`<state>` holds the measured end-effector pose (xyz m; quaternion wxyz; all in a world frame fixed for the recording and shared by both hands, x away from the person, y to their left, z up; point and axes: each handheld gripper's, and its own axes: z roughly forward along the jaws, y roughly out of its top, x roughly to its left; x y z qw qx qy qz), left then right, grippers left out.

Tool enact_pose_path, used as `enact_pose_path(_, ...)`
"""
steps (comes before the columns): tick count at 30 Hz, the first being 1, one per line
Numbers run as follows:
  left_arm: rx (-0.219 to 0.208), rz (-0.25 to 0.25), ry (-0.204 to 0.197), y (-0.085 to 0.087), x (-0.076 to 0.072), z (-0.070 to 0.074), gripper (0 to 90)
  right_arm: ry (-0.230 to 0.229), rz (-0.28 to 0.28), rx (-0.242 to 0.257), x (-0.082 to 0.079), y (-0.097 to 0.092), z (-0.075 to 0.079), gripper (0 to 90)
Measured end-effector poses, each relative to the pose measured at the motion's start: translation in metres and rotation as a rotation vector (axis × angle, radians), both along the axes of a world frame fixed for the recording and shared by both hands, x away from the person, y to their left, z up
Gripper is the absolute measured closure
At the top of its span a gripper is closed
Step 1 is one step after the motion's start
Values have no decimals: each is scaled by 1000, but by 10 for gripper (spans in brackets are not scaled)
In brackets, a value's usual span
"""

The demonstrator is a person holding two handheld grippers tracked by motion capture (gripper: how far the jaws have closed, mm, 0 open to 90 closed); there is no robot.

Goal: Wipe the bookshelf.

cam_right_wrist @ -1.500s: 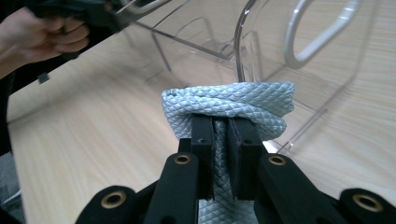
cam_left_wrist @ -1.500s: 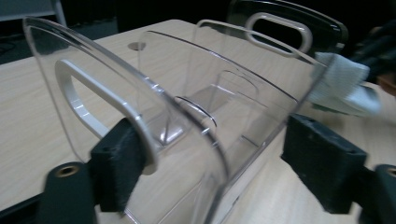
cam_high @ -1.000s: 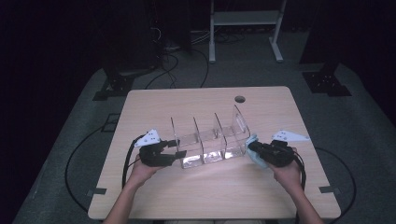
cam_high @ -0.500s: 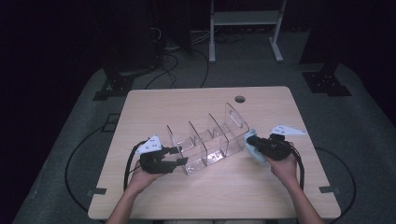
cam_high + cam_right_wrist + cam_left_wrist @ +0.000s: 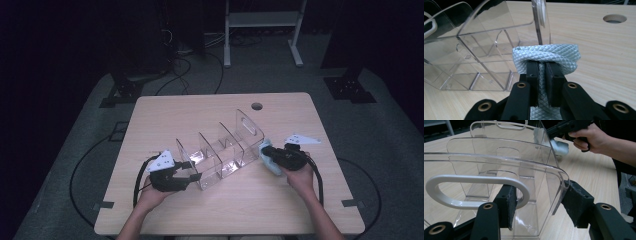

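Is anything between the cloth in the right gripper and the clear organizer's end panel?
Nothing visible. The folded pale-blue quilted cloth, clamped in the right gripper, sits right at the tall end panel of the clear acrylic divided organizer; whether it touches is unclear.

My left hand-held gripper [image 5: 192, 176] sits low at the near left, jaws part closed and just closing further. My right hand-held gripper [image 5: 266, 151] points left, jaws pinched nearly together. Both forearms reach in from the near edge.
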<state>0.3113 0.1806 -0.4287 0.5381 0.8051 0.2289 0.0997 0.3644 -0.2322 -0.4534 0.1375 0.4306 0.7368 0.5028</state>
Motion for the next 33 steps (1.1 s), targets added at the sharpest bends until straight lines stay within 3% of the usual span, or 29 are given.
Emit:
enact_pose_path(5, 0, 2, 2, 0, -3, 0, 461, 87, -18, -32, 9, 1, -29, 818)
enact_pose_path(7, 1, 1, 0, 1, -4, 0, 461, 89, -17, -32, 9, 1, -30, 817)
enact_pose_path(12, 2, 4, 2, 2, -10, 0, 461, -26, -5, 24, -5, -3, 5, 817)
enact_pose_path(15, 4, 11, 4, 1, -15, 1, 461, -84, 6, 32, -10, -3, 23, 817)
enact_pose_path(18, 5, 12, 6, 1, -20, 0, 460, -74, 11, 23, -9, 0, 18, 817)
enact_pose_path(22, 4, 8, 6, 1, -21, 0, 460, 15, 12, -5, -4, 3, -10, 818)
enact_pose_path(24, 3, 9, 4, 1, -22, 0, 460, 7, 13, -1, -5, 3, -8, 817)
enact_pose_path(28, 7, 9, 4, 0, -23, 0, 460, -73, 13, 44, -12, 2, 18, 818)
enact_pose_path(30, 9, 11, 3, -1, -24, 0, 460, -68, 14, 40, -11, 3, 16, 817)
enact_pose_path(33, 11, 13, 2, -1, -25, 0, 460, -13, 19, 27, -5, 5, -4, 817)
